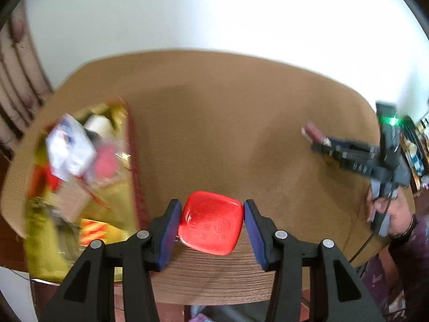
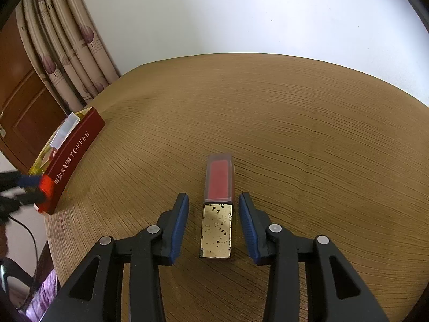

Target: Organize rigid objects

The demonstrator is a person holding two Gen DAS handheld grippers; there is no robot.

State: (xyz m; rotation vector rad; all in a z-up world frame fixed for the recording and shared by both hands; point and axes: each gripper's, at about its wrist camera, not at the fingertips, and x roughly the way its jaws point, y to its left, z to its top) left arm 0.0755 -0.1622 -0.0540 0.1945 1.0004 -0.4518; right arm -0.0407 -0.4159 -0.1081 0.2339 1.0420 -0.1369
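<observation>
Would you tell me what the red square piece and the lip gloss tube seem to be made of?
Red square piece: probably glossy moulded plastic, given its sheen and embossed lettering. Lip gloss tube: clear plastic or glass body showing red inside; its gold mirror-like cap looks worn, with dark flecks.

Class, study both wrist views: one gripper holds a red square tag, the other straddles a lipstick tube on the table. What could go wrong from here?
1. The left gripper pinches the red tag only at its edges; it might slip out before reaching the toffee box.
2. The right gripper has not touched the lipstick tube; uneven closing may skew it on the table.
</observation>
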